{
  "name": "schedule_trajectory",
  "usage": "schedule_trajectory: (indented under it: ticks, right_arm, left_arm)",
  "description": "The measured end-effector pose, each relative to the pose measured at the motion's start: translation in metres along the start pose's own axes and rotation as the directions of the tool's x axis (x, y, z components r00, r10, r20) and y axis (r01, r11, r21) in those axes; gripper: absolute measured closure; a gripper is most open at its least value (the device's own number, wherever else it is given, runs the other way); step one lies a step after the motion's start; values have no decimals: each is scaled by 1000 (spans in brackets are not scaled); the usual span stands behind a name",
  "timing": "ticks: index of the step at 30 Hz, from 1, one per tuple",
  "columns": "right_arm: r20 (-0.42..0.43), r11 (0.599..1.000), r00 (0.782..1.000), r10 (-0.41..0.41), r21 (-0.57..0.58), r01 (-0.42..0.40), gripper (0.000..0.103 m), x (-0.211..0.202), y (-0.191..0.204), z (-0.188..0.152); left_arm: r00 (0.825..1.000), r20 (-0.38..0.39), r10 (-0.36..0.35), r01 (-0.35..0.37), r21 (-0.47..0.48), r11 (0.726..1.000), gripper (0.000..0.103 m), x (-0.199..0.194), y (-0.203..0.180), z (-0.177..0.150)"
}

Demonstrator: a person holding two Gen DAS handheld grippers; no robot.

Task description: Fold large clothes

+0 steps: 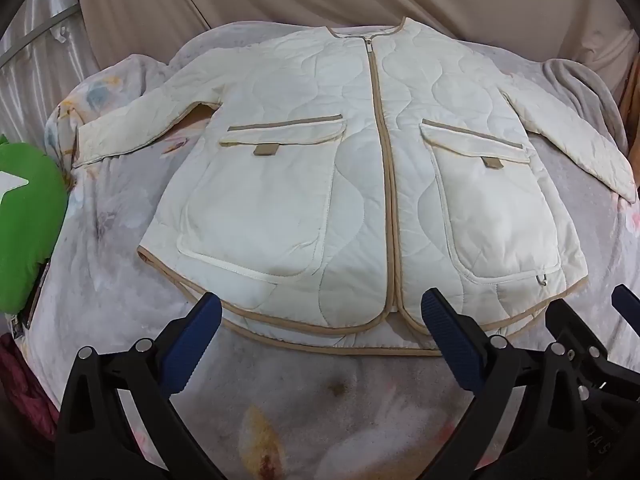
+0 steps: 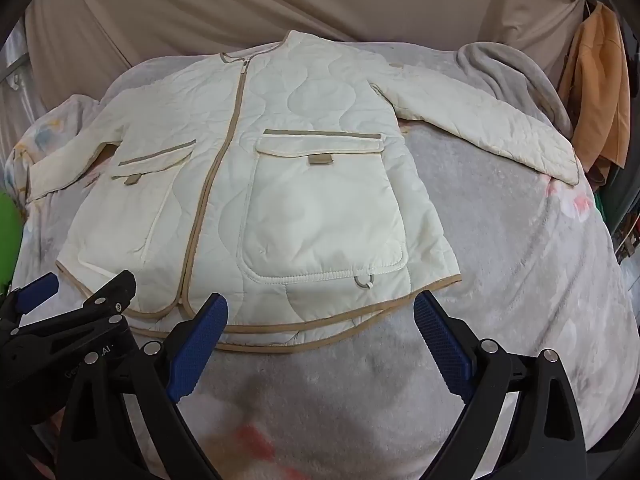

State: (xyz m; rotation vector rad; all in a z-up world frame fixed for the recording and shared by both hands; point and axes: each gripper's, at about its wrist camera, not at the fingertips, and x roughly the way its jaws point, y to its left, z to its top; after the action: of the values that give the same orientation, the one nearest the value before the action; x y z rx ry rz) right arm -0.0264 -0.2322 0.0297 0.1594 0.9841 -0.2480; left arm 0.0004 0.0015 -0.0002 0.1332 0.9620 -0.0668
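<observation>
1. Quilted cream jacket (image 1: pixel 360 168), zipped, tan-trimmed, lies face up and flat across the centre of both views, collar toward the top of the frame, hem toward the bottom, both sleeves spread outward; no fold appears made yet

2. Left sleeve (image 1: pixel 132 128) reaches toward the left edge of the left wrist view; right sleeve (image 2: pixel 488 128) runs to the right edge of the right wrist view. Judged first step: carry each sleeve inward over the chest, gripping near the cuff so the padding does not bunch

3. Hem (image 2: pixel 320 332) sits just above the fingertips at the lower frame; keep its trim edges aligned when doubling the body

4. Left gripper (image 1: pixel 320 312) and right gripper (image 2: pixel 320 312) hover at the hem, jaws spread wide, holding nothing

5. Floral fleece blanket (image 1: pixel 304 392) underlies the jacket; it is soft, so pinch jacket fabric only

6. Green cushion (image 1: pixel 28 224) at far left; orange garment (image 2: pixel 596 92) hanging at upper right
</observation>
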Motion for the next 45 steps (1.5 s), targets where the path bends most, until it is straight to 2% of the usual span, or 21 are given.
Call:
schedule_trajectory:
  ticks: [6,45]
  right_arm:
    - [-14,1000,1000,16,6,-16,11,7,1,5]
    - [-35,1000,999,10,21,-9,11,18,0,1]
  left_arm:
    - [1000,-9,8,-8,11,1000,6,4,-11,4]
    - [999,-35,6,-5,36,999,6,16,-6,3]
